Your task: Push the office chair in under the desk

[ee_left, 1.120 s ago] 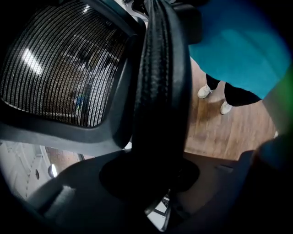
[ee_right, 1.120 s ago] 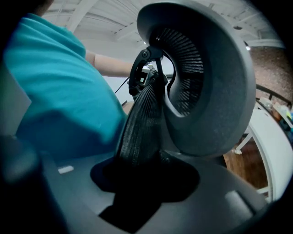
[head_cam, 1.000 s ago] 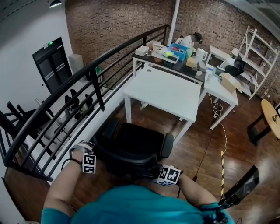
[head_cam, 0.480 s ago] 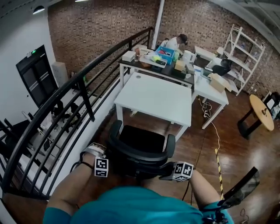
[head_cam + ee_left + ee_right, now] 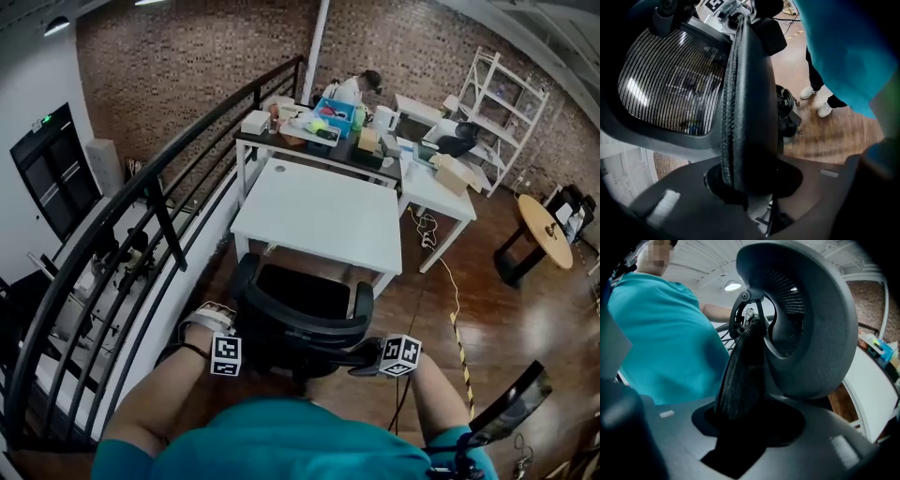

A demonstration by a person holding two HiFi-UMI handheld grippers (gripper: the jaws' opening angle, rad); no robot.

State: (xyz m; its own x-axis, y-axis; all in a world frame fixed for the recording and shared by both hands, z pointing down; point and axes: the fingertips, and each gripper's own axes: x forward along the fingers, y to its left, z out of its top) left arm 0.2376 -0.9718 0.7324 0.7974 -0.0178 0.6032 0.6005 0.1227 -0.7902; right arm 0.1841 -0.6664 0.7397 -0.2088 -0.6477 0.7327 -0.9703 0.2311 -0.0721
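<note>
The black office chair (image 5: 302,292) stands just in front of the white desk (image 5: 319,211), its seat front at the desk's near edge. My left gripper (image 5: 246,343) is shut on the left edge of the backrest (image 5: 300,330); its jaws have just been closing on that edge. In the left gripper view the black padded edge (image 5: 746,117) runs down into the left gripper (image 5: 750,183), beside the mesh panel (image 5: 670,79). My right gripper (image 5: 370,356) grips the right edge of the backrest. That edge (image 5: 743,366) fills the right gripper (image 5: 740,425).
A black metal railing (image 5: 141,216) runs along the left of the chair and desk. Behind the desk stands a cluttered dark table (image 5: 319,127) with a person (image 5: 356,89), and a second white table (image 5: 436,187) to the right. A cable (image 5: 450,300) lies on the wooden floor.
The chair and both grippers have moved forward towards the desk. The seat, once well short of the desk, now reaches its near edge.
</note>
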